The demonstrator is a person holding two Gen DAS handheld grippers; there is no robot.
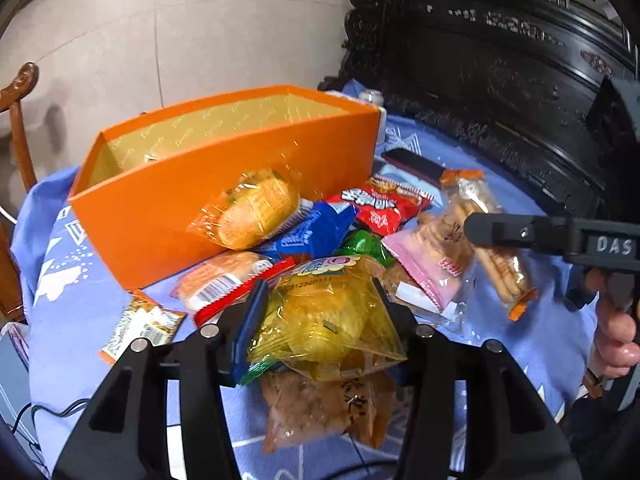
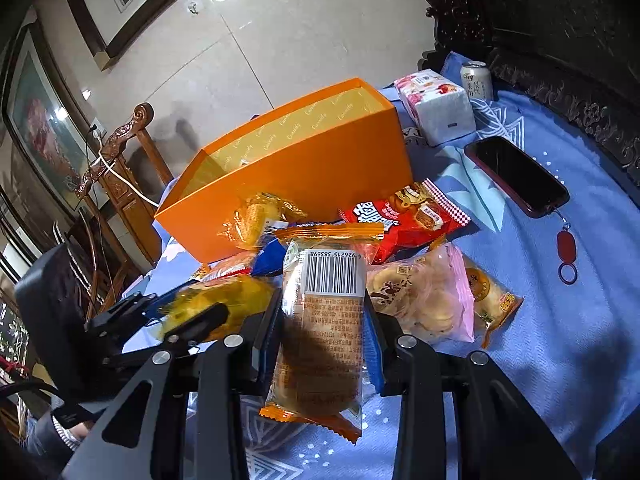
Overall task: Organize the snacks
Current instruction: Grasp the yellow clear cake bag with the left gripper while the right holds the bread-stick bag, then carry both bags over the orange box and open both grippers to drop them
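An open orange box [image 1: 224, 184] with a gold lining stands on the blue cloth, with a heap of snack packs in front of it. My left gripper [image 1: 320, 304] is shut on a yellow see-through bag of crisps [image 1: 328, 320], held just above the heap. My right gripper [image 2: 324, 312] is shut on a clear biscuit pack with orange ends [image 2: 320, 320], barcode side up. In the left wrist view that pack [image 1: 496, 256] hangs at the right of the heap. The orange box [image 2: 312, 160] lies beyond both grippers.
The heap holds a red pack [image 1: 380, 204], a blue pack [image 1: 316, 232], a yellow cake pack [image 1: 252, 212] leaning on the box, and a pink pack [image 1: 424, 268]. A phone [image 2: 516, 176], a tissue pack [image 2: 436, 108] and a can [image 2: 476, 80] lie at the right rear. A wooden chair [image 2: 120, 152] stands at the left.
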